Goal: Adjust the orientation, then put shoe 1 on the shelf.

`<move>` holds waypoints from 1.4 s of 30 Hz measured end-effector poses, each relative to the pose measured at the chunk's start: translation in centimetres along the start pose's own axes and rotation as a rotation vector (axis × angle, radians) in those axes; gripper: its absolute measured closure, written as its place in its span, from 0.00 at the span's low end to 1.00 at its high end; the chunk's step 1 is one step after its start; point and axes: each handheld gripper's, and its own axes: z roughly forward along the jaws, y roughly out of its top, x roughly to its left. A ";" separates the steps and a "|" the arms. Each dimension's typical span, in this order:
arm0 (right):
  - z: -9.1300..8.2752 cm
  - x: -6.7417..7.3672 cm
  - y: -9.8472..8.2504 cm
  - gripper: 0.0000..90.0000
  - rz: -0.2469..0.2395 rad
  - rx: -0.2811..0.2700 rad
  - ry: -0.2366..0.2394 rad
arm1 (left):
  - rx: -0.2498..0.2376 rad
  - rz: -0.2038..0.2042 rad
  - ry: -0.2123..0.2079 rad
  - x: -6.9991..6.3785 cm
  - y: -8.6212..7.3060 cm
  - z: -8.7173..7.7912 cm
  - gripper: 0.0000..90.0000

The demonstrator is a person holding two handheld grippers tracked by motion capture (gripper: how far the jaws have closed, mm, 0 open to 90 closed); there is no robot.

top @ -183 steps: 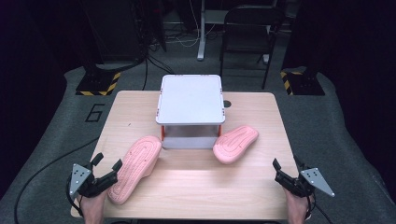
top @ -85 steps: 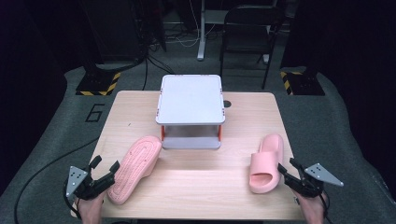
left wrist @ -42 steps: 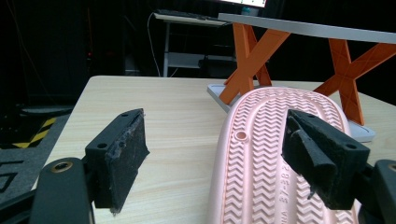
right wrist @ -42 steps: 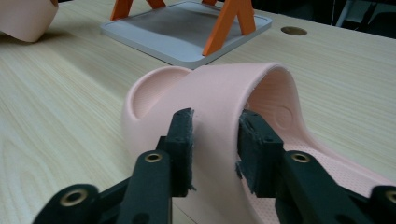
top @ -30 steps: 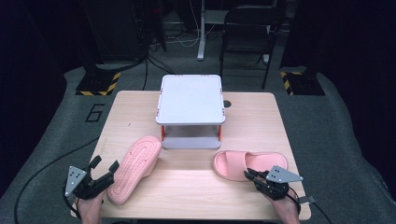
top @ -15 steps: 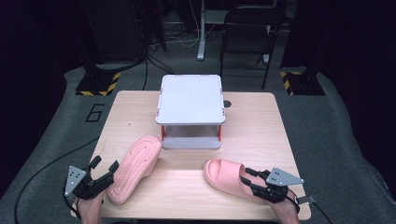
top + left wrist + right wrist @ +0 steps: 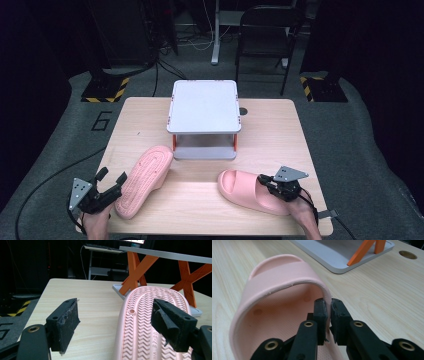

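Digits "37-38" on upturned slipper sole (image 7: 147, 325), betw. left gripper (image 7: 120, 325) jaws.

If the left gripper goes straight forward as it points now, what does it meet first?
Probably the upside-down pink rubber slipper: its ridged sole already lies between the open left gripper jaws. The grey shelf with orange legs stands behind it.

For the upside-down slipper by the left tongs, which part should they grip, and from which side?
Grip a long side edge of the upside-down slipper, coming in low from the near end. It lies sole up with the tread showing, so its strap is underneath and out of reach; only the thin sole rim is exposed. The open left tongs already straddle one edge, so shutting there looks feasible.
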 end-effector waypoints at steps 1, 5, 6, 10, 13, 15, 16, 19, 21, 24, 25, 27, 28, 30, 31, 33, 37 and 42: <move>-0.1 -0.1 0.0 0.94 0.012 0.010 -0.010 | 0.000 -0.001 0.000 0.0 0.0 0.0 0.25; -0.7 -0.5 -0.4 0.94 0.152 0.004 -0.106 | -0.001 -0.002 -0.001 0.0 0.1 -0.1 0.25; -0.9 -0.6 -0.5 0.94 0.179 0.006 -0.136 | -0.001 -0.004 0.001 0.0 0.0 -0.1 0.25; -1.6 -0.3 -1.1 0.94 0.300 0.005 -0.289 | 0.001 -0.005 0.000 0.0 0.0 0.0 0.25; -2.1 -0.4 -1.5 0.93 0.402 -0.005 -0.365 | -0.001 -0.004 -0.001 0.0 0.1 0.0 0.25; -2.3 -0.2 -1.5 0.88 0.414 -0.009 -0.389 | 0.000 -0.006 0.000 0.0 0.1 -0.1 0.25; -2.4 -0.2 -1.5 0.78 0.406 -0.023 -0.375 | -0.002 -0.006 0.001 0.0 0.1 0.0 0.25; -2.9 -0.5 -1.1 0.54 0.306 -0.071 -0.297 | -0.009 -0.006 0.001 0.0 0.0 0.0 0.25; -3.4 -0.7 -1.0 0.42 0.243 -0.074 -0.293 | -0.003 -0.003 -0.001 0.1 0.1 -0.1 0.25; -4.2 -1.4 -1.2 0.30 0.239 -0.121 -0.297 | -0.005 -0.005 -0.001 0.1 0.1 -0.1 0.25; -4.6 -1.6 -1.3 0.28 0.231 -0.127 -0.306 | -0.004 -0.005 -0.002 0.1 0.1 -0.1 0.25; -4.9 -1.8 -1.5 0.27 0.234 -0.143 -0.302 | -0.003 -0.001 -0.003 0.1 0.1 -0.1 0.25; -5.0 -1.9 -1.6 0.27 0.228 -0.142 -0.294 | -0.003 -0.004 -0.002 0.1 0.1 -0.1 0.25; -5.3 -2.0 -1.7 0.32 0.218 -0.149 -0.263 | -0.005 -0.006 -0.001 0.1 0.1 -0.1 0.25; -5.3 -2.1 -1.8 0.32 0.207 -0.154 -0.255 | -0.006 -0.008 0.000 0.1 0.1 -0.1 0.25; -5.2 -2.1 -1.7 0.33 0.201 -0.148 -0.235 | -0.006 -0.004 -0.002 0.1 0.1 -0.1 0.25; -4.4 -2.3 -1.8 0.37 0.188 -0.110 -0.189 | 0.000 -0.002 -0.005 0.0 0.0 -0.1 0.25; -3.2 -2.9 -1.9 0.46 0.167 -0.049 -0.143 | -0.001 -0.002 -0.002 0.0 0.1 -0.1 0.25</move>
